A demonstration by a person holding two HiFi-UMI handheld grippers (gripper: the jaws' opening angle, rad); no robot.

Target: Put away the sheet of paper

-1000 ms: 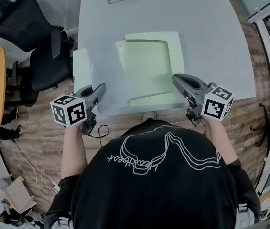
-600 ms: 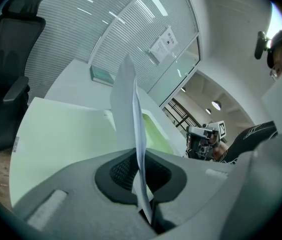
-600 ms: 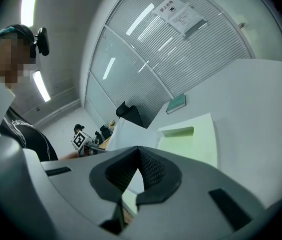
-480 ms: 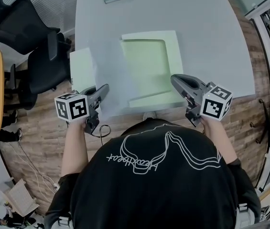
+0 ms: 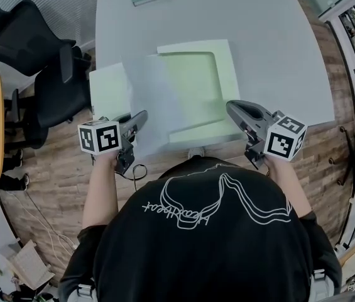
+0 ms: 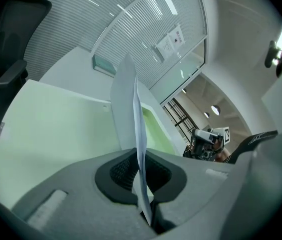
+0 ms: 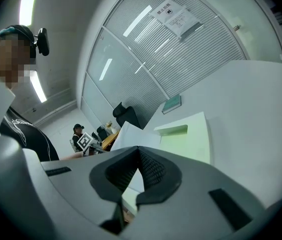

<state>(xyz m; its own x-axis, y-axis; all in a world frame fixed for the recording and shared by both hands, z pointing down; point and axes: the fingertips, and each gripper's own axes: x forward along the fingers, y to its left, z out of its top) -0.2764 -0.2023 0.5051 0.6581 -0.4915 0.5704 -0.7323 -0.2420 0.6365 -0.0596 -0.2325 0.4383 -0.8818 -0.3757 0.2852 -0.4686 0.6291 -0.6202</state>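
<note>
A: Layout?
B: Grey table [image 5: 278,43], with a green folder [image 5: 193,87] lying on it. The sheet of paper [image 5: 152,99] overlaps the folder's left side.
A: Claws?
B: The left gripper [image 5: 142,114] is just off the folder's near-left corner, clamped tight on the sheet's near edge. The right gripper [image 5: 230,106] is at the folder's near-right corner. Its jaws are pressed together, apparently pinching the folder's cover.
</note>
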